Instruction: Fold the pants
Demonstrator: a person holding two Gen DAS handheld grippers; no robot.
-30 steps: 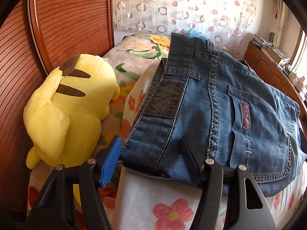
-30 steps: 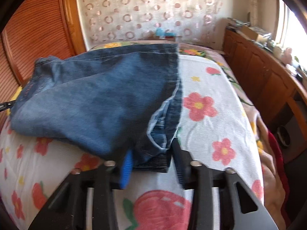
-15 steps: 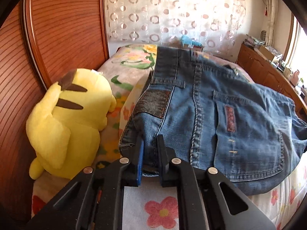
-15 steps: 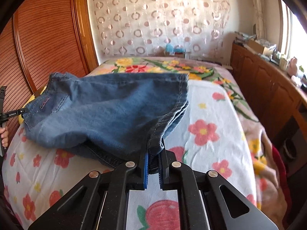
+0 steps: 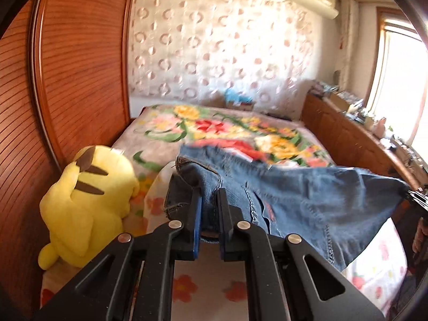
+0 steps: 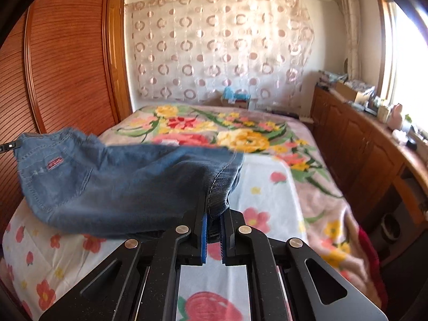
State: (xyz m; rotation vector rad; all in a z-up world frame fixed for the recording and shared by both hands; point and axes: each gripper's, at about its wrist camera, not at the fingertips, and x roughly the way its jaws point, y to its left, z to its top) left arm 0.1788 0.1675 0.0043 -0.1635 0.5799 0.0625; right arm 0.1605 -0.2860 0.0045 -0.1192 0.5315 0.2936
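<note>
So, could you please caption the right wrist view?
Right gripper shut on jeans, lifting them above the bed.

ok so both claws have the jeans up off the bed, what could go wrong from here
1. Each claw, left and right, pinches only a small bunched edge of the blue denim jeans, so the heavy cloth might slip out.
2. The middle sags toward the floral bedspread and could drag or crease the fold.
3. The yellow plush toy sits close to the left claw; a swing could knock it.

pants point(image 5: 307, 200) above bed point(image 5: 203, 289), plush toy point(image 5: 85, 203) left
</note>
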